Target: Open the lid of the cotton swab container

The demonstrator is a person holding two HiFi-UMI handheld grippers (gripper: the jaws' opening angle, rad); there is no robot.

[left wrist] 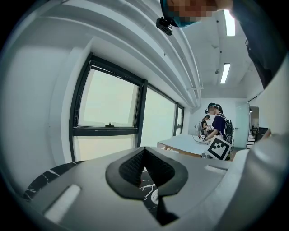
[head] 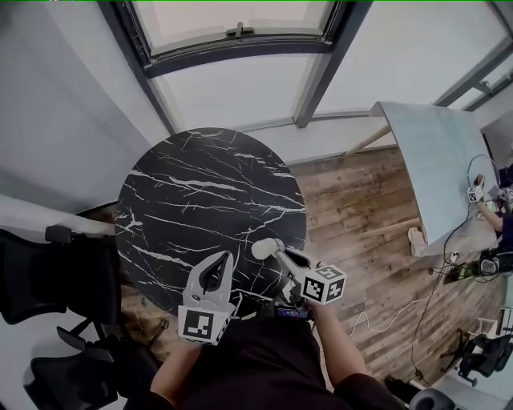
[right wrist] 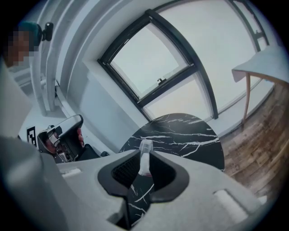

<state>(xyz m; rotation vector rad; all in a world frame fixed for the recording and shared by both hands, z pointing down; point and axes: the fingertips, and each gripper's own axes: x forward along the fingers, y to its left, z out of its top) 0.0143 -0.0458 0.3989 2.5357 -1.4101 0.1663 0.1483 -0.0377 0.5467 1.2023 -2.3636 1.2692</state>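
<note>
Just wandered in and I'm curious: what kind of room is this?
Likely an office or lab workspace: black office chairs beside a round marble table, big windows, and a long white desk with cables where another person works.

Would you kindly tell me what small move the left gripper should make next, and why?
Probably open the left gripper and bring it to the cotton swab container. The right gripper is shut on that container above the black marble table, while the left jaws are together with nothing between them, so they cannot grip anything as they stand.
</note>
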